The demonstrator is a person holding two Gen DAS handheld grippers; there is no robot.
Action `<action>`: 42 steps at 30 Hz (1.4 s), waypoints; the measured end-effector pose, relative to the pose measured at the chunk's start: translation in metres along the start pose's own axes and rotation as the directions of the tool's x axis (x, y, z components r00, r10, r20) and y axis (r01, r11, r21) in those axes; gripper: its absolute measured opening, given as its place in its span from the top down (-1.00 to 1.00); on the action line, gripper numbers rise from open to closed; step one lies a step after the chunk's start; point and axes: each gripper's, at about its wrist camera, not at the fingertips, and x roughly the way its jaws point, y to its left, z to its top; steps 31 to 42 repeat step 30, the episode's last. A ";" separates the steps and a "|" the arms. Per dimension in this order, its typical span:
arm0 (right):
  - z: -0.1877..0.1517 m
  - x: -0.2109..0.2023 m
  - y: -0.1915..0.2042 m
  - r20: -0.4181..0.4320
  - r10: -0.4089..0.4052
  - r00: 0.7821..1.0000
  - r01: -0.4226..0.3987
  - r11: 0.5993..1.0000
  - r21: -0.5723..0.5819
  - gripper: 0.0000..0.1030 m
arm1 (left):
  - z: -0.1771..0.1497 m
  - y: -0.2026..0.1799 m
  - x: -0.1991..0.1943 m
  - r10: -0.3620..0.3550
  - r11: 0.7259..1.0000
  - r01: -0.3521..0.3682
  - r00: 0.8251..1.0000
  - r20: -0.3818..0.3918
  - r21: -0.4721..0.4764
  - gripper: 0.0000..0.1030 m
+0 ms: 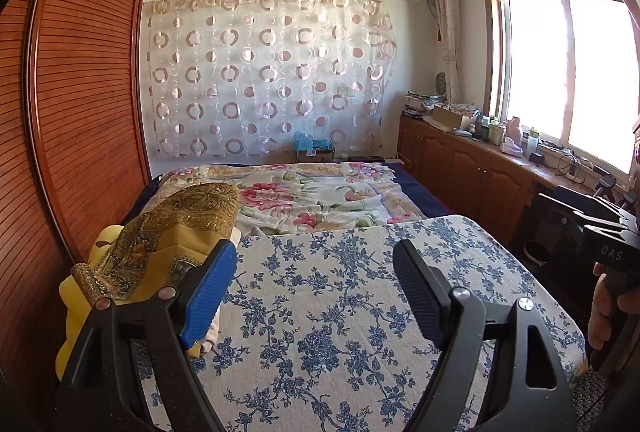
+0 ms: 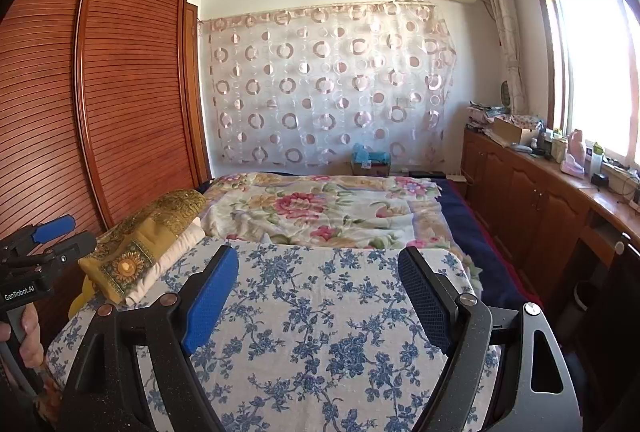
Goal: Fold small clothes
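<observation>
- Our left gripper (image 1: 316,264) has its jaws spread wide with nothing between them, one blue ribbed pad (image 1: 210,296) and one black one; it hangs over the blue-flowered cover (image 1: 340,292).
- Our right gripper (image 2: 318,272) is likewise spread and empty, above the same cover (a hand holds each tool by its grip).
- The clothes sit at the left edge of that cover: a gold brocade piece (image 2: 140,232) lies on top of a cream piece (image 2: 168,252), with something yellow (image 1: 76,312) under and beside them.
- We judge the gold and cream pieces look laid in a flat, squared stack, as folded things would; whether the yellow one is folded we cannot tell, since the left gripper hides part of it.
- This would fit a pile waiting to be taken up or one set aside after folding; no garment lies spread on the work area.
- The cover looks like a matte, slightly nubbly cotton with a rounded far edge; the brocade is stiff-looking and shiny with a woven border, the cream piece thick and soft.
- Beyond lies a bed (image 2: 320,211) with a rose-patterned quilt, a slatted wooden wardrobe (image 2: 132,91) at left.
</observation>
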 end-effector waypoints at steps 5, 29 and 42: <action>0.000 -0.001 -0.003 -0.001 0.002 1.000 -0.002 1.000 0.000 -0.62 | 0.000 0.000 0.000 0.000 1.000 0.000 1.000 0.000 0.001 -0.58; 0.000 -0.003 -0.006 -0.002 0.003 1.000 -0.003 1.000 0.002 -0.62 | -0.001 0.002 -0.001 0.000 1.000 0.000 1.000 0.000 0.001 -0.58; 0.000 -0.003 -0.007 -0.002 0.004 1.000 -0.004 1.000 0.002 -0.62 | -0.001 0.002 -0.001 0.000 1.000 0.000 1.000 0.000 0.000 -0.58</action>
